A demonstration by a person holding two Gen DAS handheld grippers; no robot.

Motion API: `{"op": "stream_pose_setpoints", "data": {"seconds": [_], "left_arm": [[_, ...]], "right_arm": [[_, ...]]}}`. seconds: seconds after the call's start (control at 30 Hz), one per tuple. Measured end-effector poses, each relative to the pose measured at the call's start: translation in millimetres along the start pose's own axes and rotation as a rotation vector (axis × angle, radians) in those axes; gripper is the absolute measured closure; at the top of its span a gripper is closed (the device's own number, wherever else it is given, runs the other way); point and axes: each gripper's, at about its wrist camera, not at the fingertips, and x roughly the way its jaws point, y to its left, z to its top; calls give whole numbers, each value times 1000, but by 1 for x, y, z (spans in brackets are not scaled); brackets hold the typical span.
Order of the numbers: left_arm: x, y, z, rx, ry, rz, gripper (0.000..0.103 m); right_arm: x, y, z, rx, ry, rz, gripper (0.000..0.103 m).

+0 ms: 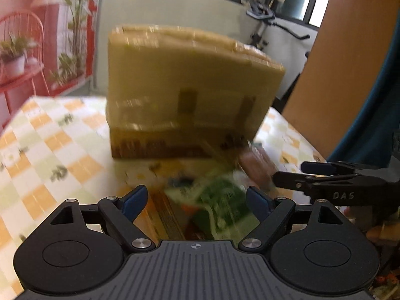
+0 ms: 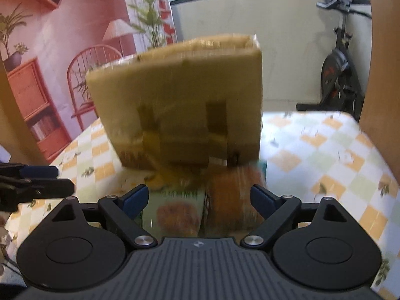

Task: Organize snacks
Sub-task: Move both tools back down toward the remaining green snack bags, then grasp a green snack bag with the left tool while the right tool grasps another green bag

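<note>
A tall cardboard box (image 1: 185, 87) (image 2: 180, 100) stands on a table with a checked cloth (image 1: 50, 150) (image 2: 325, 162). Blurred snack packets lie in front of it. My left gripper (image 1: 196, 191) is open above a green packet (image 1: 220, 200) and a yellow-orange one (image 1: 160, 212), with a brown packet (image 1: 255, 165) further right. My right gripper (image 2: 199, 190) is open over an orange-brown packet (image 2: 232, 200) and a pale green packet (image 2: 175, 212). Each gripper shows at the side of the other's view: the right gripper (image 1: 290, 171), the left gripper (image 2: 65, 178). Neither touches a packet that I can see.
A wooden panel (image 1: 350, 62) stands at the right, with blue fabric (image 1: 375, 112) beside it. An exercise bike (image 2: 337, 70) is behind the table by the windows. A printed backdrop with a red chair (image 2: 62, 50) fills the left. Bare cloth lies on both sides of the box.
</note>
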Motion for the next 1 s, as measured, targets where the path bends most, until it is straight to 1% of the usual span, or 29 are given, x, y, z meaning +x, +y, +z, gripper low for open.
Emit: {"op": "stream_pose_setpoints", "data": {"seconds": [0.1, 0.17, 0.27, 0.3, 0.37, 0.4, 0.43, 0.5, 0.6, 0.7, 1.0], "left_arm": [[3, 4, -8, -28, 25, -32, 19], [4, 5, -11, -39, 33, -36, 19], [8, 7, -15, -50, 53, -47, 20], [10, 3, -11, -54, 61, -49, 20], [12, 3, -15, -67, 78, -57, 23], [15, 5, -17, -74, 87, -62, 30], [18, 4, -18, -81, 97, -67, 34], [23, 3, -23, -96, 116, -76, 35], [29, 4, -29, -112, 137, -95, 39], [36, 3, -32, -120, 149, -103, 40], [51, 7, -36, -166, 159, -115, 40]], "right_arm": [[5, 1, -13, -15, 37, 9, 15], [9, 3, -21, -44, 65, 18, 15], [15, 6, -31, -82, 114, 61, 16], [17, 7, -34, -92, 124, 69, 16], [20, 8, -37, -98, 135, 83, 16], [21, 7, -39, -93, 139, 92, 16], [23, 7, -40, -85, 142, 102, 16], [27, 5, -42, -64, 152, 131, 16], [32, 5, -46, -44, 166, 161, 16], [35, 9, -49, -49, 175, 191, 15], [39, 15, -53, -68, 177, 197, 15]]}}
